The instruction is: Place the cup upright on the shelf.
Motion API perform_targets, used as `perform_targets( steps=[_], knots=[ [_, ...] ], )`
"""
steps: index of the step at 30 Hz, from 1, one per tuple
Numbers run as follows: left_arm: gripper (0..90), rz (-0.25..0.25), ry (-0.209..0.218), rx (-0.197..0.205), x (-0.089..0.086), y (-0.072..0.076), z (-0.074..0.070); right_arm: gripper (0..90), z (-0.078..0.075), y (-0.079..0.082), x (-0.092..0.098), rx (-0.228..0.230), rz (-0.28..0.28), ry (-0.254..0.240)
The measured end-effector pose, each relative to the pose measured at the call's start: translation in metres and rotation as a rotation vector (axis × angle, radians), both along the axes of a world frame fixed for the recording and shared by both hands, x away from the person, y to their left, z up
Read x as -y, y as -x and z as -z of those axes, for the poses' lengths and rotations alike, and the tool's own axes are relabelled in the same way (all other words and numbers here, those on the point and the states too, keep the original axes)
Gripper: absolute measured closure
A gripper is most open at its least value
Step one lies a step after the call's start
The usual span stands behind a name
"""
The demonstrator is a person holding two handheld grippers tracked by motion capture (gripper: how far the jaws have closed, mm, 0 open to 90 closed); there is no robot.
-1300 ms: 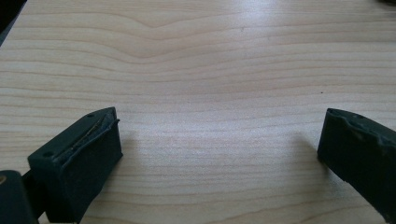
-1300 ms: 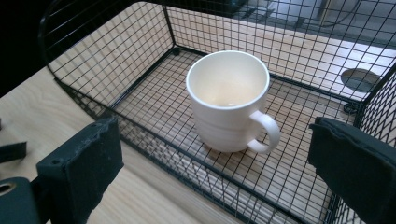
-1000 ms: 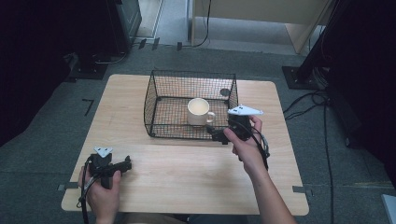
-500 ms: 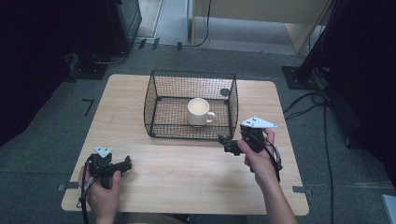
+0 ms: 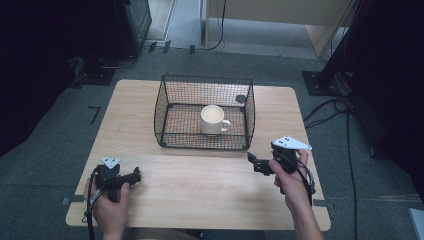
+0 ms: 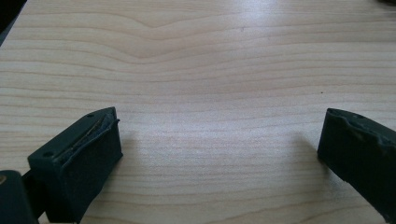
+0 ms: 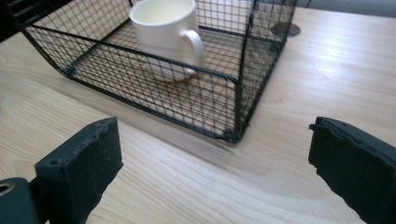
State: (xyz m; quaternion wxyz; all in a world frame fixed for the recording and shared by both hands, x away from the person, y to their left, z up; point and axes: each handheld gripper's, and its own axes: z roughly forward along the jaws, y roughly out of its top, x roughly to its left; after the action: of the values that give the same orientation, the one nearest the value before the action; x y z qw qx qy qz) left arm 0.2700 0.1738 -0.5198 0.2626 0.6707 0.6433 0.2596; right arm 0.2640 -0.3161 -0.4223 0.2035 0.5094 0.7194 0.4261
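A cream mug (image 5: 214,119) is seen standing upright inside the black wire basket (image 5: 172,102), set toward the far middle of the bench (image 5: 200,185) (handle turned to the right). The right tongs (image 5: 256,162) are held released just off the basket's near right corner, nothing gripped. The left tongs (image 5: 134,176) are parked at the near left, spread wide over bare wood.

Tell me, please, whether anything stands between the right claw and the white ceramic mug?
Yes: the black wire mesh basket's near wall stands between the open right claw and the white ceramic mug, which sits inside the basket. The basket's top is open.
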Motion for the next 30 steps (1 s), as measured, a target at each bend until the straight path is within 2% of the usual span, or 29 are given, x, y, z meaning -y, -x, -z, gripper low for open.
perform_targets(
  steps=[30],
  knots=[
    [0.0,0.000,0.000,0.000,0.000,0.000,0.000,2.3,0.049,0.034,0.060,-0.025,0.137,0.039]
  ],
)
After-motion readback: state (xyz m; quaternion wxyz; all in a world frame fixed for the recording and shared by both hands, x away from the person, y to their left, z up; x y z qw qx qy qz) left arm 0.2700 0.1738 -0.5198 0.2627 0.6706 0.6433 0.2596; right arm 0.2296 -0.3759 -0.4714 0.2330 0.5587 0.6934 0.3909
